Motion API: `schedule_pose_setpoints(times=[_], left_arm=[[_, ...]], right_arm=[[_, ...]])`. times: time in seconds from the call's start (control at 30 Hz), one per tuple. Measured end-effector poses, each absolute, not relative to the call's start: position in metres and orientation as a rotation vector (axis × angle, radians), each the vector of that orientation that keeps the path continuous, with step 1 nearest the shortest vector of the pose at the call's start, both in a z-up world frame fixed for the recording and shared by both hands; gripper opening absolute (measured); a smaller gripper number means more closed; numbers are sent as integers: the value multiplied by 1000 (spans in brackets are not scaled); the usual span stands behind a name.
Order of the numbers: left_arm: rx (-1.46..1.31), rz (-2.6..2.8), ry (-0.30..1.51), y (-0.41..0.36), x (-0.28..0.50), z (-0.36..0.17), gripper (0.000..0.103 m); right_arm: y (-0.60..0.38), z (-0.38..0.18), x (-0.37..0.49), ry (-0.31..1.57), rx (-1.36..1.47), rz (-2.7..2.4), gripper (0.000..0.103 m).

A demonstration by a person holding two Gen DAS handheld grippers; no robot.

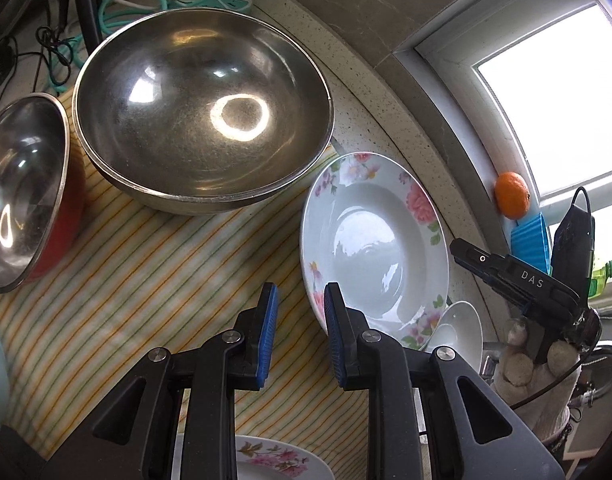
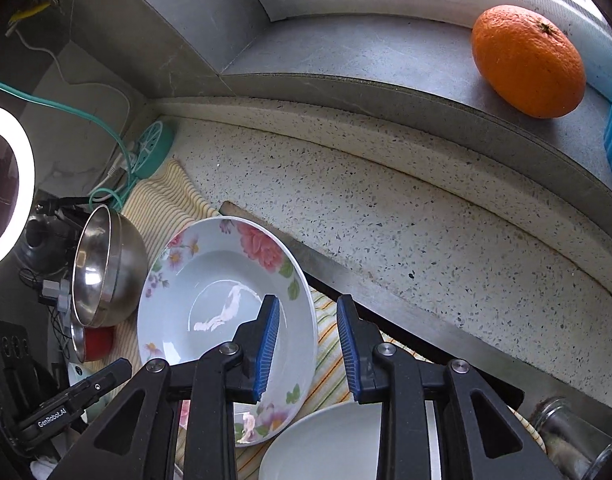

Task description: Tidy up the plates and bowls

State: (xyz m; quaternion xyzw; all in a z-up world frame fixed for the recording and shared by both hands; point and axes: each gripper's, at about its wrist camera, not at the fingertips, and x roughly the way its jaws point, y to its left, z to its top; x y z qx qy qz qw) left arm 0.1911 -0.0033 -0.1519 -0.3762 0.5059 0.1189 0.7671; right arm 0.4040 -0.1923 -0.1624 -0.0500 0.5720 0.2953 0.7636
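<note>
**Nearly at the rim: right gripper closest to the floral plate**

Squarely at the centre of both views sat the floral plate (image 2: 209,304), a deep white dish with pink roses and green leaves printed round its broad rim and a glossy, clean-looking well. It rested on the striped cloth (image 1: 145,280) spread over the speckled counter (image 2: 386,216), tilted a little, with its lower edge just beside or over a small plain white dish (image 2: 330,444); which of the two, the views did not settle.

The right gripper (image 2: 308,344) hung over the plate's near right rim. Its blue pads stood apart with nothing pinched between them: one pad lay over the rim's inner side, the other over the cloth outside it, so the rim ran roughly between them. I judged this the nearer tool, and the likely move a descent to straddle and nip that edge.

The left gripper (image 1: 299,334) pointed down at the cloth just left of the same plate, its jaws likewise parted and empty, the right-hand pad close against the plate's left edge.

Further out stood a large steel bowl (image 1: 201,108) behind the plate, and a smaller steel bowl with a red outside (image 1: 25,196) to its left. Another floral plate (image 1: 273,460) peeped in below the left gripper. An orange (image 2: 526,60) lay on the window ledge (image 2: 386,52), well apart from everything.
</note>
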Motion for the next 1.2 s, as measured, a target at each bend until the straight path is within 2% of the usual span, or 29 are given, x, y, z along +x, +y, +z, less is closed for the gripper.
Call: schedule_pose_setpoints(times=[0.3,0.43,0.7,0.8,1.2], left_arm=[[-818,252,1115,-5,204,-159,22],[-813,249,1112,-5,208,-160,22],[-816,246,1113,-3,212,-163,22],[-823,239,1120,-4,213,-165,11],[-770,259,1128,-9,219,-165,10]], right_arm=[[-183,-170,408,1271,-117,651,26],[-184,-173,412,1288,-100,648,20],[-184,-178,416,1305,-95,653,14],[-181,-180,415,1305,-104,648,13],[-189,-185,417,1315,-72,662,12]])
